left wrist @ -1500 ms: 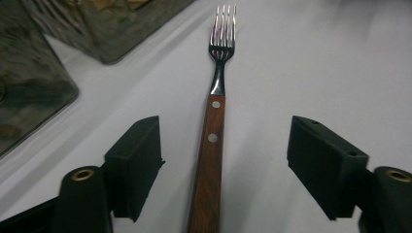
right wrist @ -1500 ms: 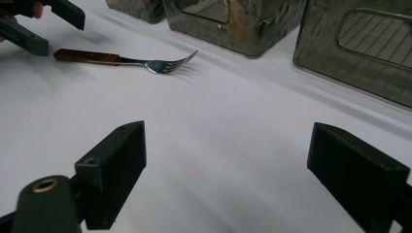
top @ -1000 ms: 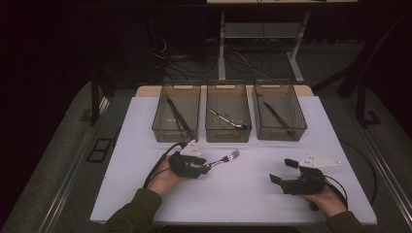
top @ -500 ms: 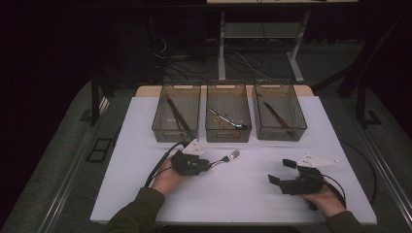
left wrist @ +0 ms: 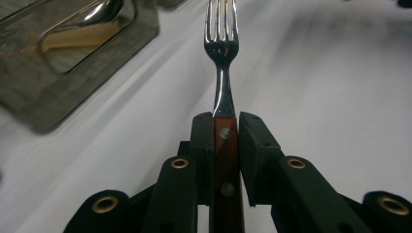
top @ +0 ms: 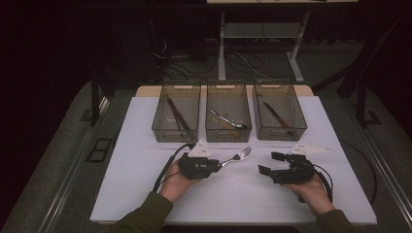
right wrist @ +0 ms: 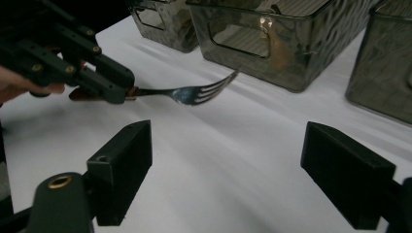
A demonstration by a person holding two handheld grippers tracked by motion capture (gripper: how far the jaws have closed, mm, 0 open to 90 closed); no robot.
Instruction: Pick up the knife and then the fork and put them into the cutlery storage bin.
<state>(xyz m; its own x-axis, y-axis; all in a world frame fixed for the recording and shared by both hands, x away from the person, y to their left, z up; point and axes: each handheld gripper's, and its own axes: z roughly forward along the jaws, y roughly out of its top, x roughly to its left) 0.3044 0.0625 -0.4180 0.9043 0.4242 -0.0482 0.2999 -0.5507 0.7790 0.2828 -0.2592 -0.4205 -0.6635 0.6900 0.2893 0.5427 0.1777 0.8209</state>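
A fork (top: 238, 157) with a reddish wooden handle and steel tines sticks out of my left gripper (top: 214, 167), which is shut on the handle and holds it just above the white mat. In the left gripper view the pads clamp the handle, and the fork (left wrist: 222, 48) points straight ahead from the left gripper (left wrist: 225, 121). My right gripper (top: 269, 162) hovers to the right, open. Its jaws have just been closing a little, with nothing between them. In the right gripper view, beyond the right gripper (right wrist: 226, 145), the fork (right wrist: 194, 92) hangs in the left gripper (right wrist: 104, 77).
Three smoky see-through bins stand in a row at the back of the white mat (top: 243, 199). The left bin (top: 176, 131) and the right bin (top: 279, 132) each hold a dark utensil. The middle bin (top: 228, 132) holds a steel one. Cables trail from both grippers.
The left gripper has lifted the fork slightly and carried it to the right. The right gripper has drifted left and a little away from the person.
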